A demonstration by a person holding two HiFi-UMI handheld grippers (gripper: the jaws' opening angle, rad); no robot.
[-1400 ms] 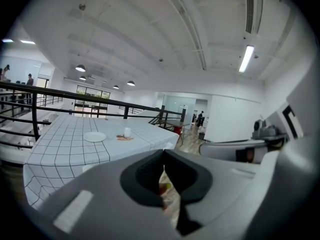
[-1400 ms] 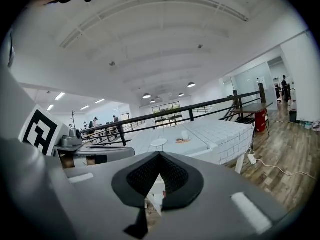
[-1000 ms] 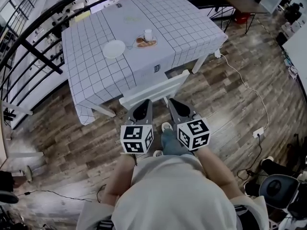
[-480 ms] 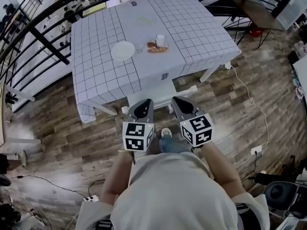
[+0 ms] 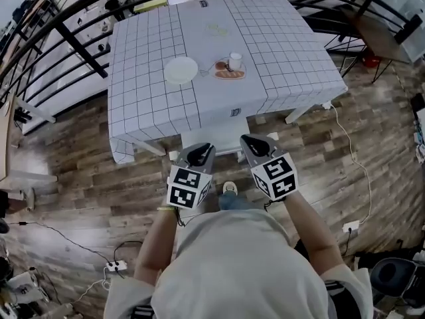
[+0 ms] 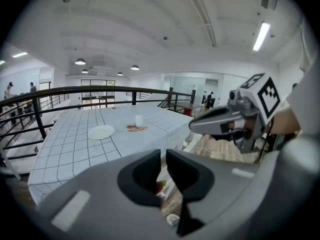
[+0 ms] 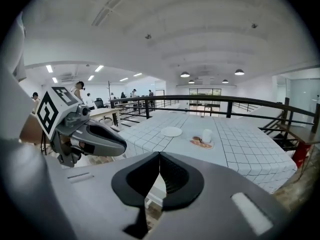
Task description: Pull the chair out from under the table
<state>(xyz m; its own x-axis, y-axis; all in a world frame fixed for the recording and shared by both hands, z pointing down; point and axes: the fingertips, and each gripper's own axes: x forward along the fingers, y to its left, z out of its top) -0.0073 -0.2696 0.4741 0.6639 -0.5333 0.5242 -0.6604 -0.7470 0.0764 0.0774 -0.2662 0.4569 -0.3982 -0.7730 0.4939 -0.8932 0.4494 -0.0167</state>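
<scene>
The white chair stands tucked against the near edge of the table with its checked cloth; only a strip of it shows between my two grippers. My left gripper hangs over the chair's left end. Its jaws have just been opening: a narrow gap shows between the tips, with nothing between them. My right gripper is over the chair's right end and is shut, its tips touching, holding nothing. Whether either gripper touches the chair I cannot tell.
On the table are a white plate, a cup and a dish of food. A black railing runs behind and to the left. A white cable and a power strip lie on the wooden floor.
Both grippers have moved forward to the chair, whose top rail lay clear ahead of them a second ago and is now mostly covered. The table sits closer and squarer in the head view.
</scene>
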